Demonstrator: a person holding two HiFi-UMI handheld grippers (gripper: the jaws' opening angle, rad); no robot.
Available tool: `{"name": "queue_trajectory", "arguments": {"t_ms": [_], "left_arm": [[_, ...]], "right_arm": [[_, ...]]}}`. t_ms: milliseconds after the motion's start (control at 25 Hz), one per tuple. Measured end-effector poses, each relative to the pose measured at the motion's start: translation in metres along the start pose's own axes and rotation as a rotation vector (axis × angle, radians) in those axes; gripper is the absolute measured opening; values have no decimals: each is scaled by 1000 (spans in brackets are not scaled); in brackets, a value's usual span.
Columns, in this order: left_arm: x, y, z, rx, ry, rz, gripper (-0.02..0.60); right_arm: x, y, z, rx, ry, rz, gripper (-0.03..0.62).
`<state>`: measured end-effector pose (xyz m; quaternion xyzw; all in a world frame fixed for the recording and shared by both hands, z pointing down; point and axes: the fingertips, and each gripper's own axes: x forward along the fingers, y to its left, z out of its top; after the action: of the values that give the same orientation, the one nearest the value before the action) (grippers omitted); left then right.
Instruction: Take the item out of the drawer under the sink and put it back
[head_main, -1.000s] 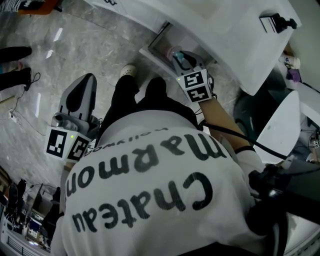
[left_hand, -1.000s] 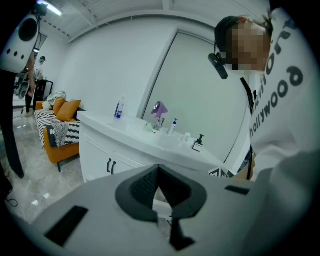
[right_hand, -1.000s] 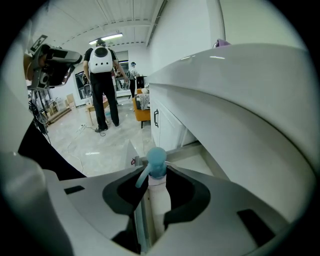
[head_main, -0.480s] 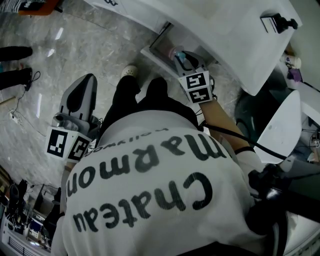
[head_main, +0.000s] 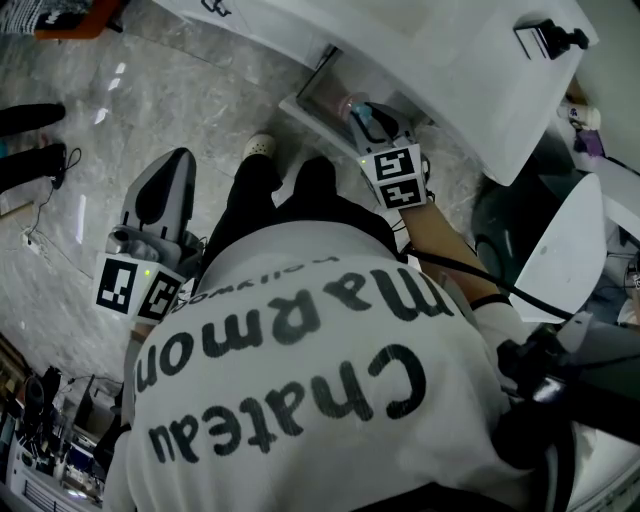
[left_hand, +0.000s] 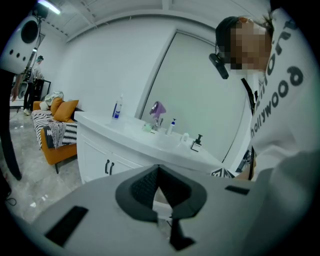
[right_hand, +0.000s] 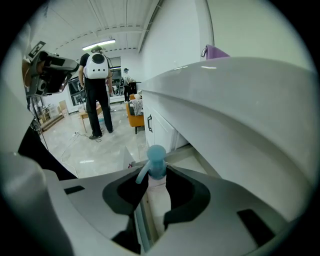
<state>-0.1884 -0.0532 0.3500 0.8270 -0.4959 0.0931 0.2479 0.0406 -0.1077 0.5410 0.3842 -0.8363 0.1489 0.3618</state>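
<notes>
A pale pump bottle (right_hand: 159, 192) with a light-blue pump head stands between the pads of my right gripper (right_hand: 156, 175), which is shut on it. In the head view that gripper (head_main: 365, 118) holds the bottle (head_main: 352, 104) over the open drawer (head_main: 312, 98) beneath the white sink counter (head_main: 450, 60). The bottle's lower part is hidden by the jaws. My left gripper (head_main: 168, 170) hangs low at the person's left side, far from the drawer. Its pads meet at the tips with nothing between them, as the left gripper view (left_hand: 159, 169) shows.
A black-and-white soap dispenser (head_main: 548, 40) sits on the counter. A white rounded fixture (head_main: 560, 250) stands at the right. Someone's dark shoes (head_main: 30, 105) and a cable lie on the marble floor at left. Another person (right_hand: 97, 95) stands farther back in the room.
</notes>
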Motion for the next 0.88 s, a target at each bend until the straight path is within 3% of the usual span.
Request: {"name": "queue_trajectory", "arguments": {"t_ms": [400, 880], "left_arm": [[12, 3, 11, 22, -4, -73, 8], [42, -5, 29, 98, 21, -265, 8]], "right_arm": [[-29, -3, 14, 55, -56, -85, 117], [-75, -2, 29, 148, -126, -241, 117]]}}
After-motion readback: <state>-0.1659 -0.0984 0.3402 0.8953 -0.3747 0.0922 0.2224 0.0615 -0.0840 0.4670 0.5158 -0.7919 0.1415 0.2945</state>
